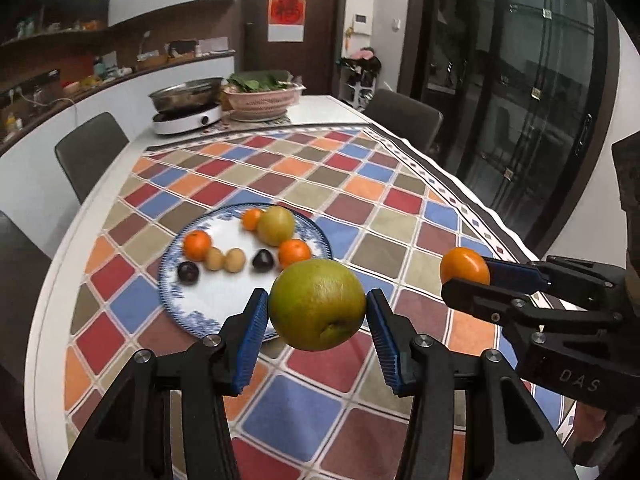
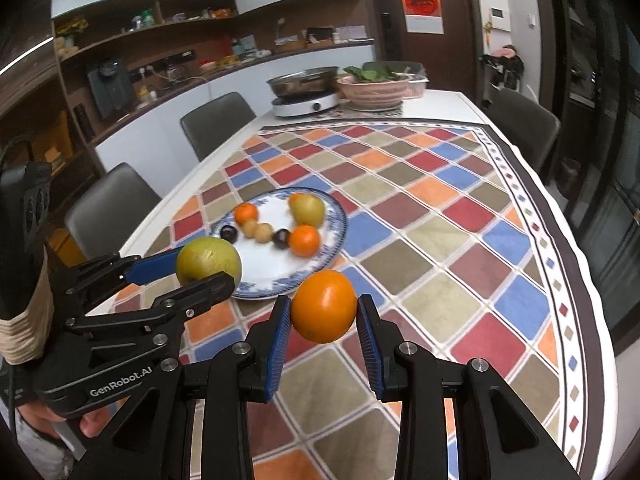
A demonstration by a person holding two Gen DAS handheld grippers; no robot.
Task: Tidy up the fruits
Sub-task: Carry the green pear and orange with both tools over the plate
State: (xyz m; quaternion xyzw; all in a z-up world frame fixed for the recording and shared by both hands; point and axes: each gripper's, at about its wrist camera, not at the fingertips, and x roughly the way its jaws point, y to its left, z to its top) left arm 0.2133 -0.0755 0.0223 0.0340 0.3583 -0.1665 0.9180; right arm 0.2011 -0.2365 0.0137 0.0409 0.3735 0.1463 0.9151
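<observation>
My left gripper (image 1: 318, 306) is shut on a large green pear (image 1: 318, 304), held in the air above the near rim of a blue-and-white plate (image 1: 218, 300). My right gripper (image 2: 323, 308) is shut on an orange (image 2: 323, 306), lifted over the checkered tablecloth just right of the plate (image 2: 264, 276). On the plate lie several fruits: a second green pear (image 1: 275, 225), three oranges (image 1: 197, 245), two tan longans (image 1: 224, 259) and two dark plums (image 1: 188, 273). Each view shows the other gripper: the right one (image 1: 466, 274) with its orange, the left one (image 2: 208, 264) with its pear.
A colourful checkered cloth (image 1: 360, 208) covers the white table. At the far end stand a metal pan on an induction cooker (image 1: 188, 114) and a pink basket of greens (image 1: 260, 98). Grey chairs (image 1: 92, 152) line the table's sides. A hand (image 2: 92, 424) holds the left gripper.
</observation>
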